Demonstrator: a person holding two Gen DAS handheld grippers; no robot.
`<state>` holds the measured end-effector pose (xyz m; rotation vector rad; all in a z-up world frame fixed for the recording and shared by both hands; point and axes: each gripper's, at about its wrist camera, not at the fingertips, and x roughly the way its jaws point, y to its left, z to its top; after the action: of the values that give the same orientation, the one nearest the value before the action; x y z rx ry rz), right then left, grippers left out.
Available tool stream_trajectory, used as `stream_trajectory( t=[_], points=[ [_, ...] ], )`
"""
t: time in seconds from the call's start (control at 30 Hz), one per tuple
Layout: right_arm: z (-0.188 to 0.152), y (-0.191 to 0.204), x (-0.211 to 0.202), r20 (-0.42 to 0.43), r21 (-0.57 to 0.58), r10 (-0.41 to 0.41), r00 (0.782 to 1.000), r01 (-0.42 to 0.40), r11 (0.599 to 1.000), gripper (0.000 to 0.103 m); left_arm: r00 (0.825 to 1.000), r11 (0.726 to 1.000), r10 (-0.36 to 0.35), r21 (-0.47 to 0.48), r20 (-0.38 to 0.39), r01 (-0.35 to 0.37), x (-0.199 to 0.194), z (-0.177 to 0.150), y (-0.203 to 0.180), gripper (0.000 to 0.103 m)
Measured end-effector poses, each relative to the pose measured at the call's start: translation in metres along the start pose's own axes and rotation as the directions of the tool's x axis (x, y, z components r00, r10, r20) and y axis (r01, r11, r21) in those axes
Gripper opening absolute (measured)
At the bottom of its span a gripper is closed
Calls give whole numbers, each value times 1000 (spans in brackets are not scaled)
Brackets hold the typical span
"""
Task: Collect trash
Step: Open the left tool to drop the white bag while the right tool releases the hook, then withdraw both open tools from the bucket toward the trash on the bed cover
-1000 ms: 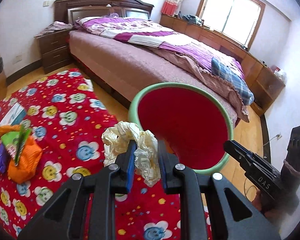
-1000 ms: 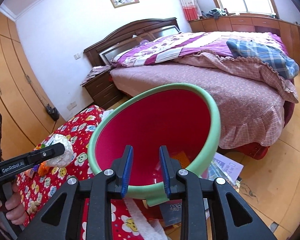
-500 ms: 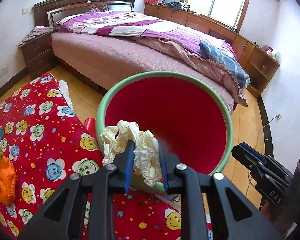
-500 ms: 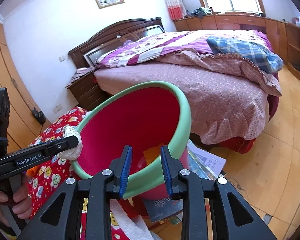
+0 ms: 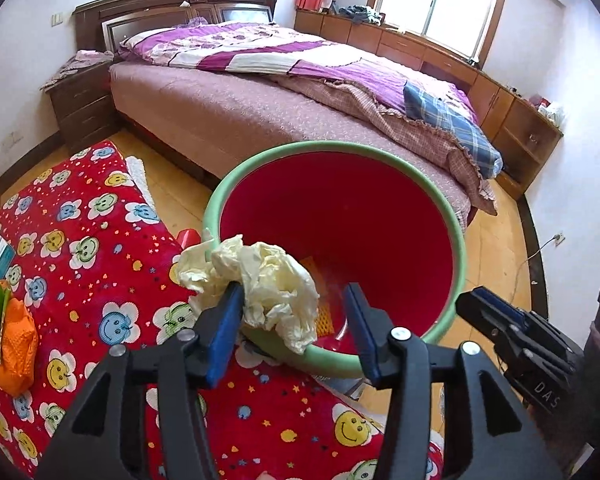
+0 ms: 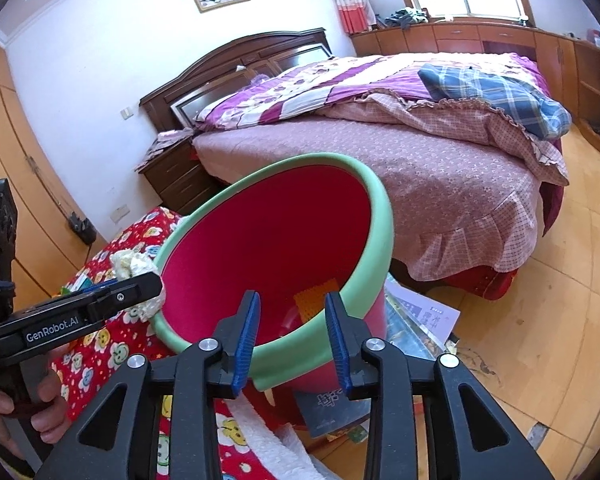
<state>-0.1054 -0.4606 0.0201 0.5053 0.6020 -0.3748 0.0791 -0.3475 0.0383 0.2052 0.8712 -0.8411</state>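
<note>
Left gripper (image 5: 294,312) tilted down, jaws apart, crumpled paper (image 5: 260,276) over bin rim (image 5: 458,240)

Bed (image 5: 260,120) with purple quilt (image 5: 300,56) across upper centre; nightstand (image 5: 84,104) at left; window (image 5: 440,0) at upper right.

- The bin (image 5: 458,240) looks like smooth plastic, red inside with a matt green rim.
- The wad (image 5: 268,280) is crumpled cream paper, rough and creased.
- The red blanket (image 5: 100,248) is soft fleecy cloth.
- The floor (image 6: 548,320) is glossy wood.
- The gripper fingers (image 5: 224,324) are matt black plastic with ribbed blue pads.
</note>
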Motion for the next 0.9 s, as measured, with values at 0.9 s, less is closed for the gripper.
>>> stream_trajectory(
  t=[0.9],
  points=[
    [-13, 47, -11, -29, -61, 88, 996, -89, 994, 70, 981, 965, 178, -207, 78, -159, -82, -43, 68, 68]
  ],
)
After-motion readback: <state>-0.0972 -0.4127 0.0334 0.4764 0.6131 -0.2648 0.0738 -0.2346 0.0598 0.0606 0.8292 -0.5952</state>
